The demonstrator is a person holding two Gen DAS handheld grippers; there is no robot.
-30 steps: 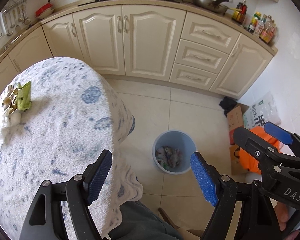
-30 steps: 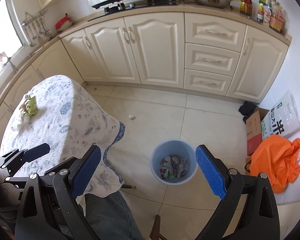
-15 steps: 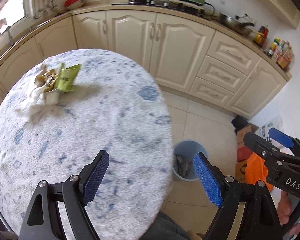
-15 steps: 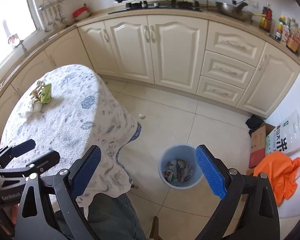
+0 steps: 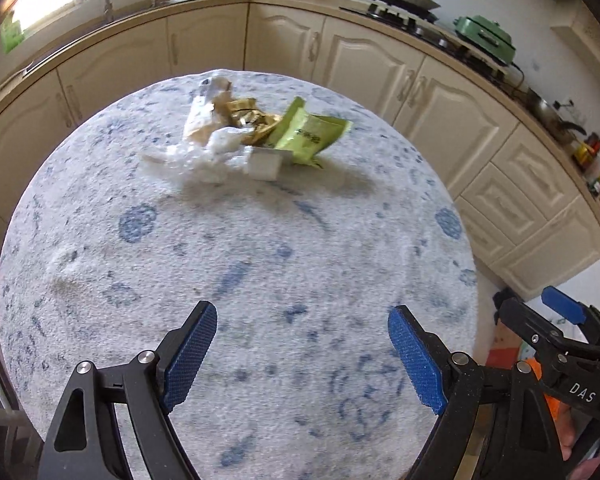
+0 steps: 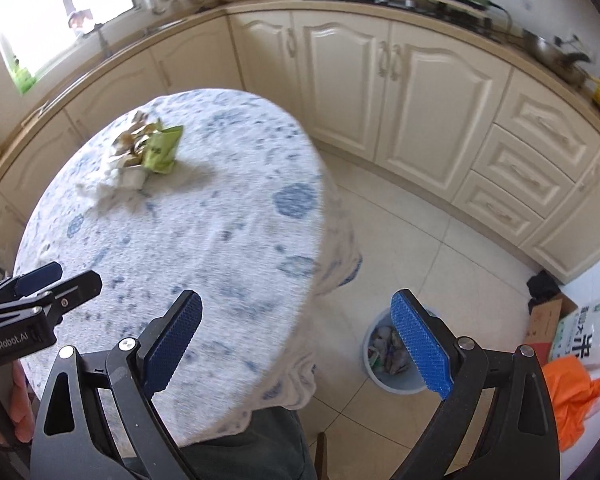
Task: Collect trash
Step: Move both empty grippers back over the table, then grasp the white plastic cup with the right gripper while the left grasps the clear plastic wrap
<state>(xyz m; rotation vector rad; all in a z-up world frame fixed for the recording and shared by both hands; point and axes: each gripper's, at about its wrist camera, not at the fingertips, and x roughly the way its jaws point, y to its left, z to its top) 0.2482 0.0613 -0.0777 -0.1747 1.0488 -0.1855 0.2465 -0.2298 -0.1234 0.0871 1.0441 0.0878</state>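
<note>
A pile of trash lies on the far side of the round table [image 5: 260,264]: a green wrapper [image 5: 312,136], gold wrappers [image 5: 246,118], crumpled white tissue [image 5: 204,158] and a small white box [image 5: 265,164]. The pile also shows in the right wrist view [image 6: 148,152]. My left gripper [image 5: 302,356] is open and empty above the table's near side. My right gripper [image 6: 296,344] is open and empty over the table's right edge. A light blue bin [image 6: 394,354] with trash in it stands on the floor to the right of the table.
Cream kitchen cabinets [image 6: 380,80] curve round behind the table. A cardboard box [image 6: 542,322], a white printed bag [image 6: 588,336] and an orange bag [image 6: 576,396] lie on the tiled floor at the right. A stove and a green cooker [image 5: 486,36] stand on the counter.
Both grippers have swung left from the bin toward the table. The trash pile is now nearer and centred in the left wrist view. Both stay open.
</note>
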